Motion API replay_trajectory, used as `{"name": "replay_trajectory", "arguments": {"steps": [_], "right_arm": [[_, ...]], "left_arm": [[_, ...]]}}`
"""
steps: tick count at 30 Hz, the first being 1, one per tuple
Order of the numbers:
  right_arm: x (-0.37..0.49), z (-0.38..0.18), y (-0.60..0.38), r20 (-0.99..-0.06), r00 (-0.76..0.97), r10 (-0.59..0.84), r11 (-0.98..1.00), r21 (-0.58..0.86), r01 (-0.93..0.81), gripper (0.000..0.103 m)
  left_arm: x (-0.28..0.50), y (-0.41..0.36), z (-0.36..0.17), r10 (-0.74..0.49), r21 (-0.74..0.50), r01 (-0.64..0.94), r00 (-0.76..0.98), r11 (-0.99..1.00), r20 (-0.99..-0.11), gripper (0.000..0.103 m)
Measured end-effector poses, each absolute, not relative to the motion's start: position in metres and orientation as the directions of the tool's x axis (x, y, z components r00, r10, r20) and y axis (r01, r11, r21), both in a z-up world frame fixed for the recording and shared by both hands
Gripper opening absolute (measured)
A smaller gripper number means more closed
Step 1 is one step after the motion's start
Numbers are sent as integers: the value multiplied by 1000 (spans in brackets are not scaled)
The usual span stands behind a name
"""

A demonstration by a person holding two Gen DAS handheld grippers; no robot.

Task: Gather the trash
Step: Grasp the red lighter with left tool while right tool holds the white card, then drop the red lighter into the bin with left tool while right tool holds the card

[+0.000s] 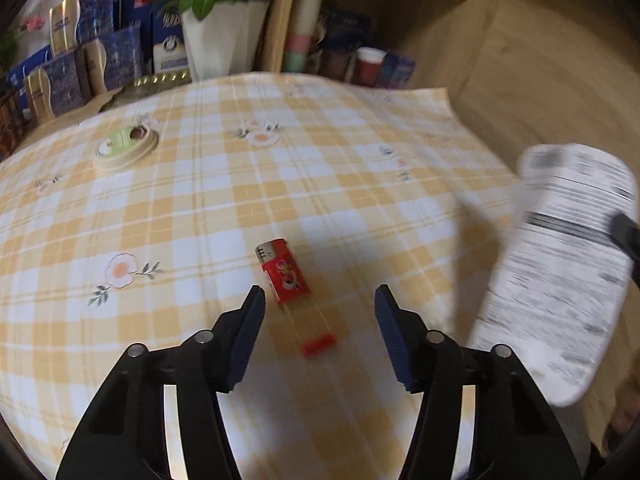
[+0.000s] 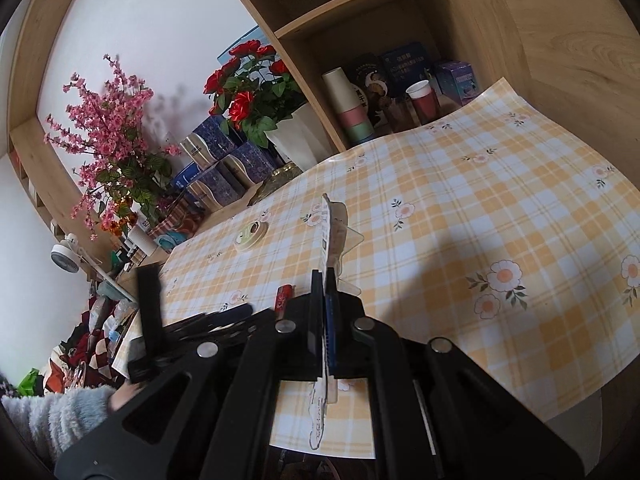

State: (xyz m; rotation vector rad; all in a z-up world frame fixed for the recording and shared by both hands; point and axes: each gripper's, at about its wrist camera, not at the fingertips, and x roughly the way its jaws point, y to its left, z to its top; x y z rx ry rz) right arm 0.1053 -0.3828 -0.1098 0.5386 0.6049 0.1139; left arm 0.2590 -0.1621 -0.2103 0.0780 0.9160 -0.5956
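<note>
Two claws show here. In the left wrist view, the left claw (image 1: 319, 296) is at the bottom middle of the frame, spread wide with nothing in it. A red lighter (image 1: 283, 271) lies flat on the checked tabletop (image 1: 224, 208), just past the claw's tips, near the left one. A round tin (image 1: 126, 147) sits at the upper left, well apart from the lighter. At the right edge a blurry white packet (image 1: 560, 276) hangs in the air. In the right wrist view, the right claw (image 2: 325, 280) is in the middle, pressed together on that thin white packet (image 2: 329, 236), seen edge on. Red flowers (image 2: 248, 80) stand at the upper middle.
</note>
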Motion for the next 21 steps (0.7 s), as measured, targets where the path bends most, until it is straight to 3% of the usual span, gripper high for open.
{"name": "replay_trajectory", "arguments": {"steps": [3, 5, 7, 21], "right_arm": [[101, -114, -386, -513, 818, 260, 853, 519, 55, 5], [98, -116, -386, -517, 816, 259, 855, 516, 56, 5], [94, -118, -387, -519, 814, 261, 851, 522, 59, 5], [83, -108, -360, -494, 812, 311, 834, 551, 16, 5]], "left_arm": [[276, -169, -226, -396, -142, 495, 458, 857, -796, 47], [281, -171, -229, -369, -100, 505, 467, 857, -803, 28], [281, -170, -228, -380, -103, 532, 442, 840, -813, 24], [167, -76, -190, -526, -278, 577, 320, 768, -788, 23]]}}
